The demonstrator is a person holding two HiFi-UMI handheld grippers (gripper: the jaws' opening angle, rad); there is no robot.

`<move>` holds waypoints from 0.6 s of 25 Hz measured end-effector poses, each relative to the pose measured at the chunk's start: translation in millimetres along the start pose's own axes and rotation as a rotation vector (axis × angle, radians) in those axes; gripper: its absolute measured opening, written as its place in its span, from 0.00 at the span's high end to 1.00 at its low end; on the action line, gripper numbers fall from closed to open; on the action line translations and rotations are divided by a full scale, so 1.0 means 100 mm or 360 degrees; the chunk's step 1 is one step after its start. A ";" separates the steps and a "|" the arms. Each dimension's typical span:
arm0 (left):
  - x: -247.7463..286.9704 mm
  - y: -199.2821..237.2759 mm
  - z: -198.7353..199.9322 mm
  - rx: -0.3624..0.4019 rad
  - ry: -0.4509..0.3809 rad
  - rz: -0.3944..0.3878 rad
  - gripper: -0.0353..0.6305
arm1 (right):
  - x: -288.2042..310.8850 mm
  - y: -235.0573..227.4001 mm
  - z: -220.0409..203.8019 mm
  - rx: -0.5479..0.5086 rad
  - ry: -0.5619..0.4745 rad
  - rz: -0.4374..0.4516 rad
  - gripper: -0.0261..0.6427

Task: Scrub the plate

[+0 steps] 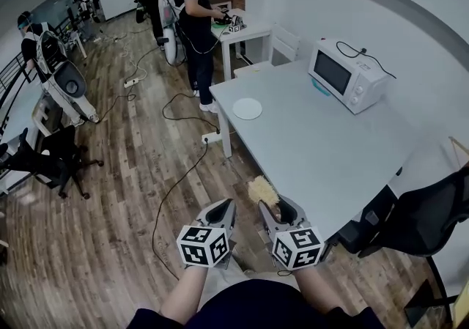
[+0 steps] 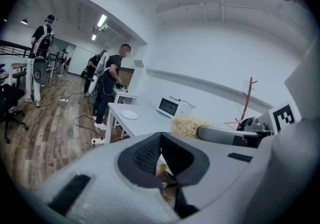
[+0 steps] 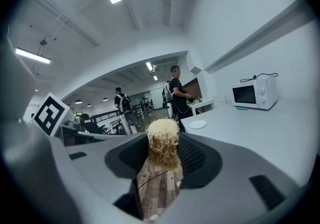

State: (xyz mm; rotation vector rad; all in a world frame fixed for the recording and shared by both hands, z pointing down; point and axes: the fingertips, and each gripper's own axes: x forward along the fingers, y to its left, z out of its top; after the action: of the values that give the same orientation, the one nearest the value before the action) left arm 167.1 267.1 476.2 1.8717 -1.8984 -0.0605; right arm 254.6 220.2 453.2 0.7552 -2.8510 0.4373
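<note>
A round white plate (image 1: 247,108) lies near the far left corner of the grey table (image 1: 330,152), well ahead of both grippers. It also shows small in the left gripper view (image 2: 129,114) and the right gripper view (image 3: 198,124). My right gripper (image 1: 270,210) hovers at the table's near corner, shut on a straw-coloured fibrous scrubber (image 1: 261,190) that sticks out past its tips (image 3: 162,143). My left gripper (image 1: 227,205) is beside it over the wooden floor, its jaws shut with nothing between them (image 2: 160,138). From the left gripper view the scrubber (image 2: 189,127) is seen to the right.
A white microwave (image 1: 344,75) stands at the table's far right. A person (image 1: 196,20) works at a small white table (image 1: 242,31) beyond, with others further back. Cables (image 1: 179,174) trail over the wooden floor. Black chairs stand at left (image 1: 51,159) and right (image 1: 432,210).
</note>
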 end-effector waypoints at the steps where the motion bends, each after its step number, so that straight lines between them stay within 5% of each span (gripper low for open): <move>1: 0.01 0.03 0.00 -0.0011 0.0000 0.0005 0.92 | 0.04 0.01 -0.01 0.0000 0.0009 0.0004 0.69; 15: 0.60 0.75 0.39 -0.0018 0.0031 -0.0028 0.92 | 0.95 -0.10 0.12 0.0027 0.0070 -0.0012 0.69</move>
State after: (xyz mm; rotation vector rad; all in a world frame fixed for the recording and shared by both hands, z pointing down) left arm 85.8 203.2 485.4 1.8749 -1.8653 -0.0586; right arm 177.1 164.8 465.2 0.7500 -2.8060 0.4717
